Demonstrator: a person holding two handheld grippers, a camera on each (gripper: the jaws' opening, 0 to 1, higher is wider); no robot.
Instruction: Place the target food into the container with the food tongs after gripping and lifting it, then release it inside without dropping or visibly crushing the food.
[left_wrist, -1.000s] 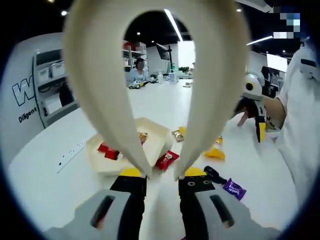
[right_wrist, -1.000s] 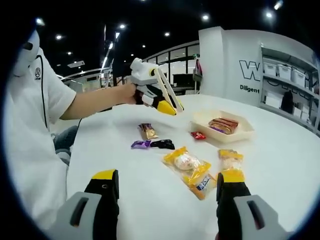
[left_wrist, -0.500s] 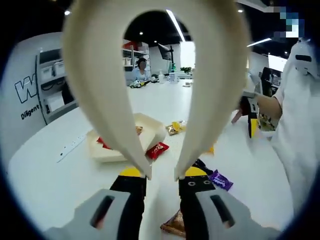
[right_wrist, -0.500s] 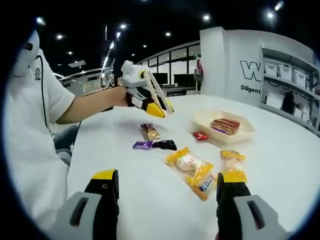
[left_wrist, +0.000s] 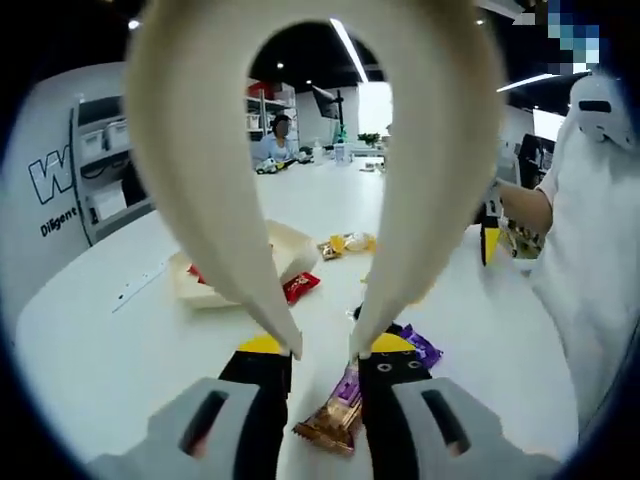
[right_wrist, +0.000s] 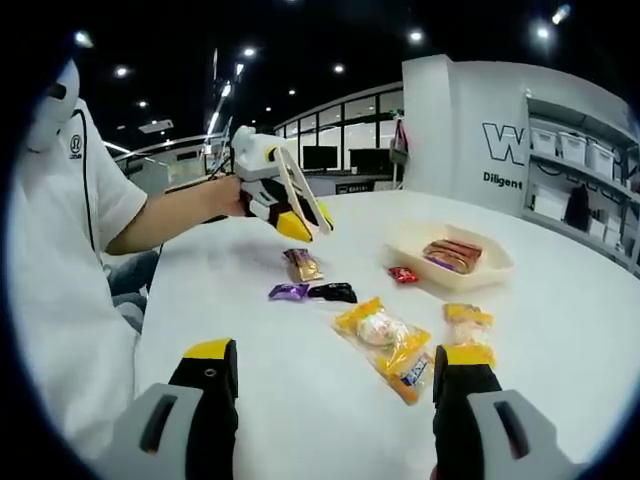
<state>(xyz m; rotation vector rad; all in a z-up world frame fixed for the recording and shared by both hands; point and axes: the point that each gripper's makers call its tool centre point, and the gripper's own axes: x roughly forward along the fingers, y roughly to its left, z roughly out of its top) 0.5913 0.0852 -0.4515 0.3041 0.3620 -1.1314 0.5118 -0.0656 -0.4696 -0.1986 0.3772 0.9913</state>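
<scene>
- Left gripper view: the left gripper (left_wrist: 325, 352) is clamping cream food tongs (left_wrist: 310, 150), tips slightly apart, hovering above a brown candy wrapper (left_wrist: 333, 425) at lower centre.
- Close gently around the wrapper's middle; the container (left_wrist: 285, 250) is sitting mid-left on the table (left_wrist: 100, 360).
- Right gripper (right_wrist: 335, 385): jaws are resting apart, empty.

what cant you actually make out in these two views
- Left gripper view: the tongs cover most of the tray, so its contents are largely hidden.
- Left gripper view: the brown snack wrapper lies partly behind the jaws; its print is unreadable.
- Right gripper view: the tray holds wrapped snacks, too small to count or identify.
- Right gripper view: the yellow packet is partly cut off by the right gripper jaw.
</scene>
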